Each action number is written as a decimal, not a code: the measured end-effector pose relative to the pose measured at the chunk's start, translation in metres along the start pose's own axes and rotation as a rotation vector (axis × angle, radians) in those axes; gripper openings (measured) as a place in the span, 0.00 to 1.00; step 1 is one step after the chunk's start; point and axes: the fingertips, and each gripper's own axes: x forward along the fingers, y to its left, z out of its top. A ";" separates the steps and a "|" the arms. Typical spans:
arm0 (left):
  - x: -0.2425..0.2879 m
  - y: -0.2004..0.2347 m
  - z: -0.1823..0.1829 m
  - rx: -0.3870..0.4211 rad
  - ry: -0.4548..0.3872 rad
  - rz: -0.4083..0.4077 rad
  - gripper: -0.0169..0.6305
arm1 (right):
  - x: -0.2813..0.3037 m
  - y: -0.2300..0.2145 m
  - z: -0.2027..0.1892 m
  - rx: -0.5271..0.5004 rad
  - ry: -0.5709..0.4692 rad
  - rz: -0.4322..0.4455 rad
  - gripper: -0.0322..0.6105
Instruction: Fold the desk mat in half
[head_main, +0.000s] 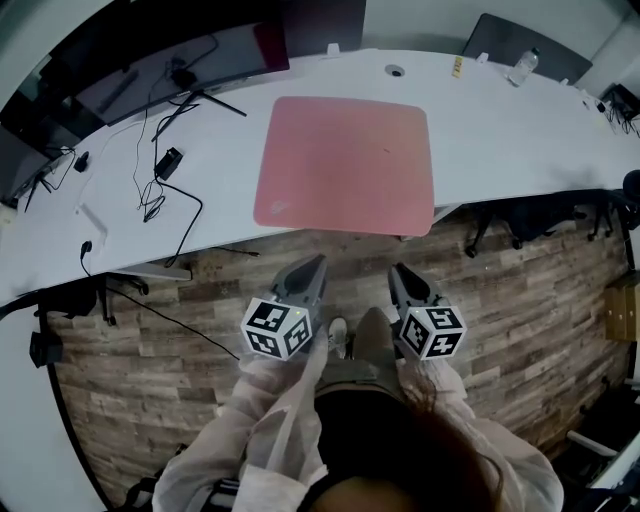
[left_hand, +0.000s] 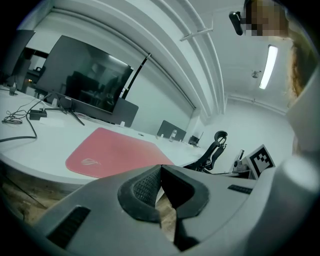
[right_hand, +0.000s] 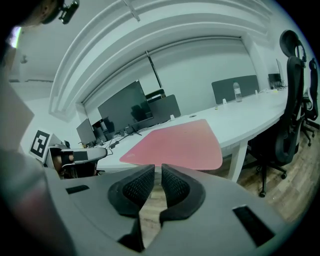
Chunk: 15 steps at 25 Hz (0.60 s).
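Desk mat (head_main: 345, 165) lies flat on the desk (head_main: 500, 130) at upper centre, its near edge just above your empty jaws: left gripper (head_main: 312, 268) closed, right gripper (head_main: 398, 275) a narrow slit.

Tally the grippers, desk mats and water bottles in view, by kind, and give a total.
Grippers: 2 (left gripper, right gripper)
Desk mat: 1
Water bottle: 1
Total: 4

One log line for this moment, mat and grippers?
mat: flat, unfolded | left gripper: shut, empty | right gripper: slightly open, empty
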 end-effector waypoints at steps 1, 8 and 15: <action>0.002 -0.001 -0.002 -0.005 0.008 -0.005 0.06 | 0.000 -0.004 -0.003 0.009 0.008 -0.008 0.14; 0.024 -0.002 -0.010 -0.022 0.047 -0.014 0.06 | 0.005 -0.036 -0.002 0.068 0.029 -0.043 0.15; 0.066 -0.009 -0.003 -0.012 0.074 -0.026 0.06 | 0.018 -0.080 0.008 0.125 0.047 -0.055 0.16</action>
